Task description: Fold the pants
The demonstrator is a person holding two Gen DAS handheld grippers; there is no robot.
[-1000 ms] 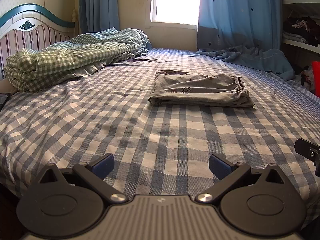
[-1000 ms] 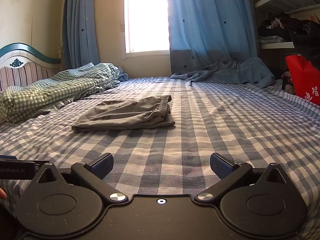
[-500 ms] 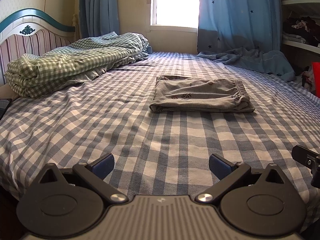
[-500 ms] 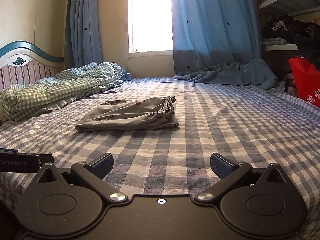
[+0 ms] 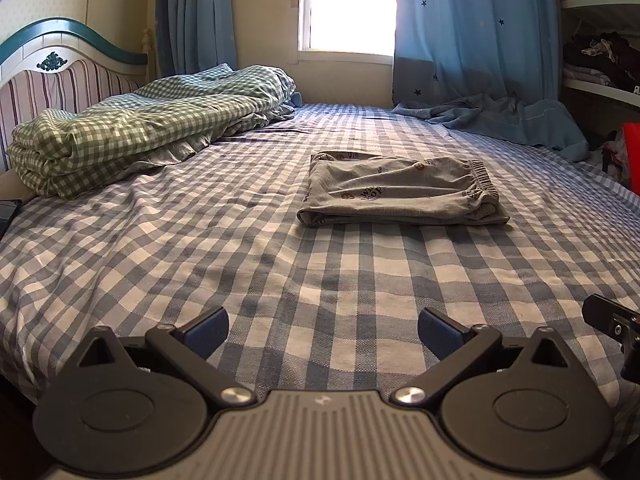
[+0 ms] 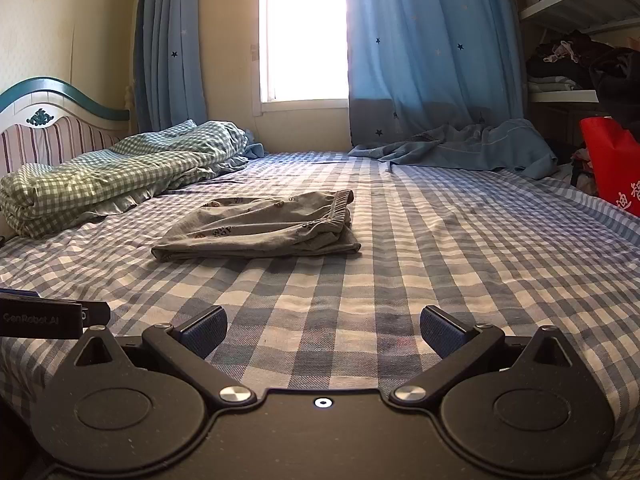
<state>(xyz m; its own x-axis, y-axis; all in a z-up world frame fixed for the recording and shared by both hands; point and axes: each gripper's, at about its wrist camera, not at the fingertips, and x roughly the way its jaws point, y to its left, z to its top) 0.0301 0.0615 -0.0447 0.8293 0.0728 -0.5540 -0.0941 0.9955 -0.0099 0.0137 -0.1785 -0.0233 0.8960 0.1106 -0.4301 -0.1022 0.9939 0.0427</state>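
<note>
Grey printed pants (image 5: 400, 192) lie folded into a flat rectangle on the blue checked bed, elastic waistband at the right end; they also show in the right wrist view (image 6: 260, 228). My left gripper (image 5: 322, 330) is open and empty, low over the bed's near edge, well short of the pants. My right gripper (image 6: 324, 330) is open and empty too, at the near edge, to the right of the pants. Part of the right gripper shows at the left wrist view's right edge (image 5: 612, 320); the left gripper's body shows at the right wrist view's left edge (image 6: 48, 316).
A folded green checked quilt (image 5: 132, 136) lies at the left by the striped headboard (image 5: 52, 76). A blue cloth (image 5: 512, 120) is bunched at the far right under the curtains. A red bag (image 6: 612, 164) and shelves of clothes (image 6: 580, 64) stand right of the bed.
Both grippers have drawn back and tilted slightly, so the pants sit a little lower in view. The pants have not moved. Both jaws stay open.
</note>
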